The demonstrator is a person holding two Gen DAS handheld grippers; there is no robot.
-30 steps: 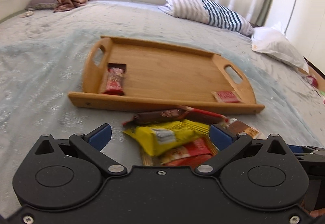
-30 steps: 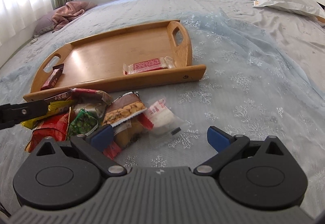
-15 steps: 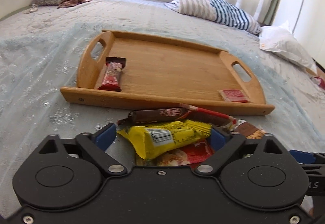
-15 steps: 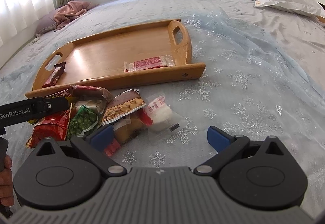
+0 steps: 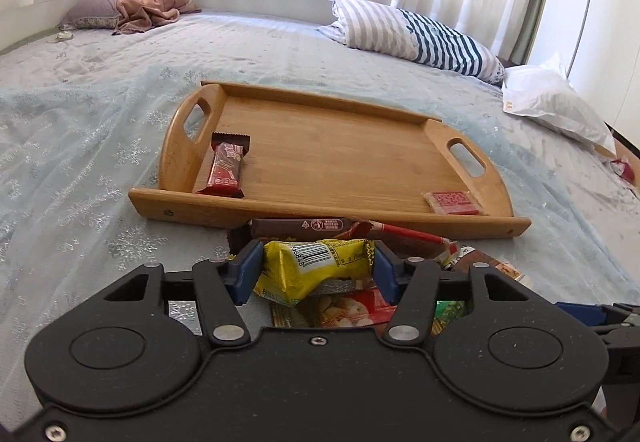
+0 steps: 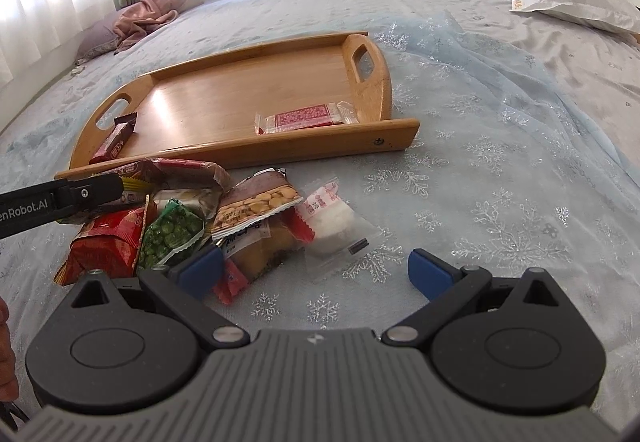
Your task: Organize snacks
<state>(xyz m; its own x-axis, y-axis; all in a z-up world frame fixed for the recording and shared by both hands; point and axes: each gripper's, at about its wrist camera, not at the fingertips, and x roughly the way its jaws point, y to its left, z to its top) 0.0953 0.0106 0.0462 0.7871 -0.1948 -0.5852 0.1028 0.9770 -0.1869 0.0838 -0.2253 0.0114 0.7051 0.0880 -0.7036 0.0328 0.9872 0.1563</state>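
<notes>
A wooden tray (image 5: 340, 145) lies on the bed with a red chocolate bar (image 5: 226, 169) at its left end and a flat red packet (image 5: 452, 201) at its right front corner. In front of it lies a pile of snacks. My left gripper (image 5: 316, 268) is closing its jaws on a yellow snack packet (image 5: 320, 254) atop the pile, and the blue pads press its two ends. My right gripper (image 6: 316, 270) stands open above the bedspread, with a clear packet of white sweets (image 6: 332, 219) just ahead. A green pea packet (image 6: 172, 234) and a peanut packet (image 6: 256, 203) lie to its left.
A brown bar (image 5: 300, 226) and a red packet (image 5: 340, 310) lie around the yellow one. A striped pillow (image 5: 420, 37) and a white pillow (image 5: 552, 101) lie beyond the tray, and a pink blanket (image 5: 148, 7) at the far left. A person's hand (image 6: 4, 354) shows at the edge.
The left jaws have come together from wide open onto the yellow packet, which now bulges between the pads. The right gripper has stayed where it was.
</notes>
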